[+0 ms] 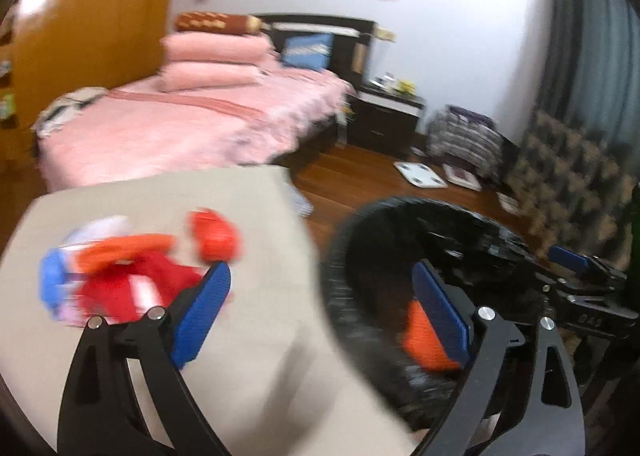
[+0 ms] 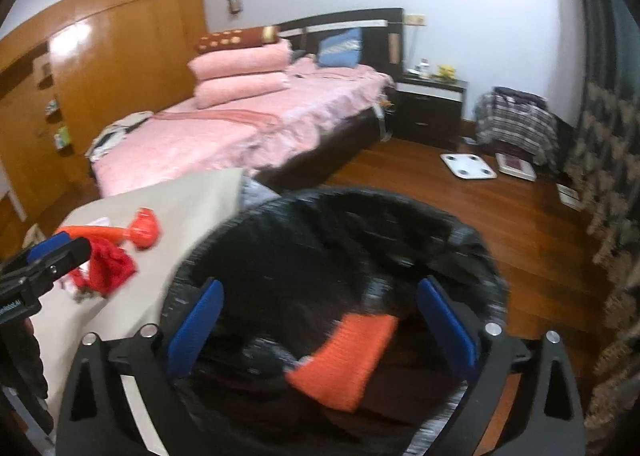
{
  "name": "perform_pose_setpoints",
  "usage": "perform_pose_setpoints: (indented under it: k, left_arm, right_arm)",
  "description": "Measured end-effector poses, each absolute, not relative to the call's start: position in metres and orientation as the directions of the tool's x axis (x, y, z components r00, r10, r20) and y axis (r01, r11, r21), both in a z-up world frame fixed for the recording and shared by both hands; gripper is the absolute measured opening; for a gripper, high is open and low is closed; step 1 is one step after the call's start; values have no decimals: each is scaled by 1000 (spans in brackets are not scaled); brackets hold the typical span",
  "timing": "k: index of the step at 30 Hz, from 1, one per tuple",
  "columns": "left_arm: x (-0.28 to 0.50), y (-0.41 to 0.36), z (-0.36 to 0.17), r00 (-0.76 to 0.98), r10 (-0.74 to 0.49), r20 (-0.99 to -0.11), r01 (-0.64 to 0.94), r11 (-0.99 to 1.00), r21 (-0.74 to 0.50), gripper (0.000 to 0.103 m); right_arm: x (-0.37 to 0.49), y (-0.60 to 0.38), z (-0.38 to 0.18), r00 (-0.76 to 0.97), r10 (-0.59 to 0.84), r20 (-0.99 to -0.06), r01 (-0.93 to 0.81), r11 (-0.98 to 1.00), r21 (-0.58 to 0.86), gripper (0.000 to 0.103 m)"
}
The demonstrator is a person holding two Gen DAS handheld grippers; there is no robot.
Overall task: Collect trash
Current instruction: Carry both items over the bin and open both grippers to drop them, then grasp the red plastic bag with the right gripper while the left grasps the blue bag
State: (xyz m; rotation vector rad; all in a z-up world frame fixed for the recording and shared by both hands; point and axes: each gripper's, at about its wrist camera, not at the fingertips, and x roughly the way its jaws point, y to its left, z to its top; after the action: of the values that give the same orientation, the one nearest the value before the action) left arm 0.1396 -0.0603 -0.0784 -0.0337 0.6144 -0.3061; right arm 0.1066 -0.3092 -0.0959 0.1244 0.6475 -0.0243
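Trash pile (image 1: 128, 268) on desk (image 1: 248, 336) ahead-left of my left tool (image 1: 320, 304); both tools wide open, empty. Right tool (image 2: 320, 324) over bin (image 2: 400, 224). Next: grab red wrapper (image 1: 132, 288).

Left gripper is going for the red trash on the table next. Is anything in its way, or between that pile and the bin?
Nothing visible blocks it. The open left gripper is beside the red wrapper on the beige table, with bare tabletop between. The black-lined bin sits open at the table's edge; the right gripper hangs over its mouth.

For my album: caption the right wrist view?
Open right hand-held gripper above black-lined bin holding an orange scrap.
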Motion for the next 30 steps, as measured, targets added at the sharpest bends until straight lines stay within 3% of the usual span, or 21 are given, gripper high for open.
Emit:
perform_pose_setpoints:
  k: [6,14,27,30]
  left_arm:
    - [129,21,-66,860,-73,-505,70,997,-26,90]
    - [152,133,-73,835,159,-527,-196,981,-13,90]
    - [223,195,-120,748,167,-642,-266,962,-59,89]
    - [223,198,-135,736,161,-658,-265,962,-62,89]
  right_arm:
    - [142,-245,-90,801,137,-583,-65,988,143,96]
    - [200,-157,-97,808,202,-554,-164,979,119,96]
    - [275,-96,-146,730,198,-654,-216,975,54,95]
    - [280,-91,-158,707,199,-679,-229,972,47,88]
